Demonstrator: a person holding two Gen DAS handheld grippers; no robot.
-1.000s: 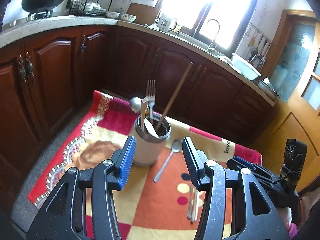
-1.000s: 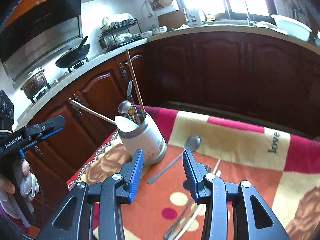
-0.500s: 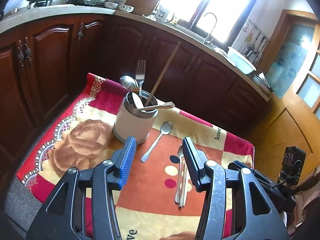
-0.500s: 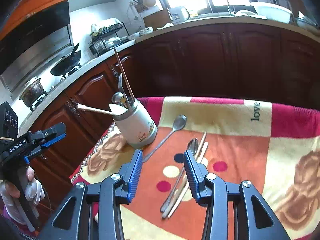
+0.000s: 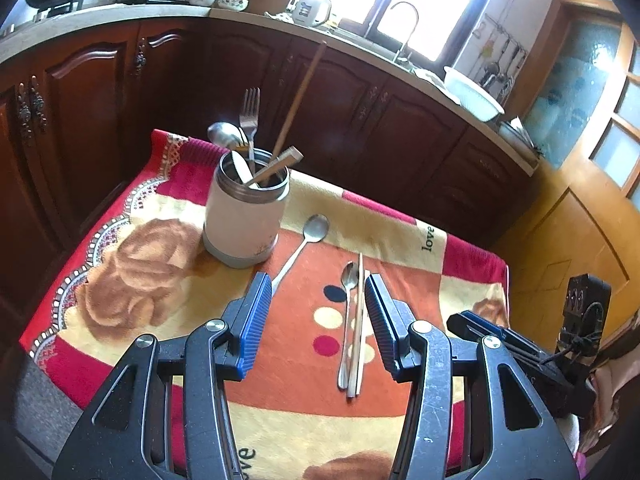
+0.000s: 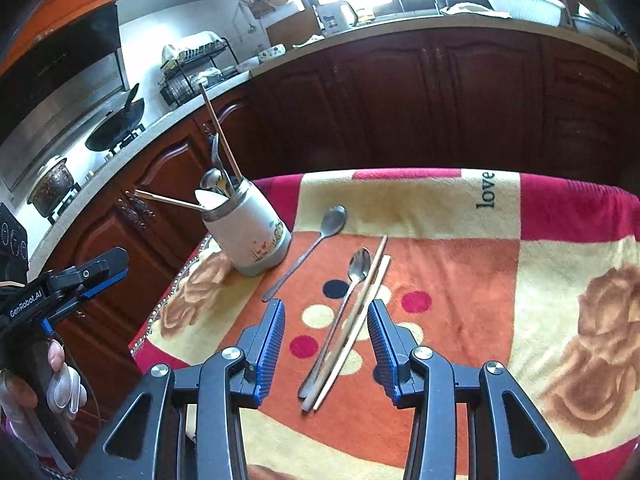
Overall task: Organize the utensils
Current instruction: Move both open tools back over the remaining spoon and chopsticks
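Observation:
A white utensil holder (image 5: 244,216) (image 6: 252,232) stands on the patterned cloth (image 5: 152,264) with a fork (image 5: 250,112), a spoon and chopsticks (image 5: 300,92) in it. A loose spoon (image 5: 304,240) (image 6: 316,244) lies just right of it. A second spoon (image 5: 348,312) (image 6: 348,304) lies against a pair of chopsticks (image 5: 359,320) (image 6: 362,312). My left gripper (image 5: 318,284) hangs open above the cloth, the holder ahead to its left. My right gripper (image 6: 326,308) is open above the second spoon and chopsticks, which show between its fingers without touching them.
Dark wooden cabinets (image 5: 360,92) and a counter with a sink and a white basin (image 5: 472,92) run behind the table. A stove with a wok (image 6: 116,120) and a dish rack (image 6: 192,68) sit at the left. A gloved hand (image 6: 60,380) holds the left gripper.
Both grippers have drawn back from the holder and sunk a little. The second spoon and the chopstick pair now show between each gripper's fingers. Both stay open.

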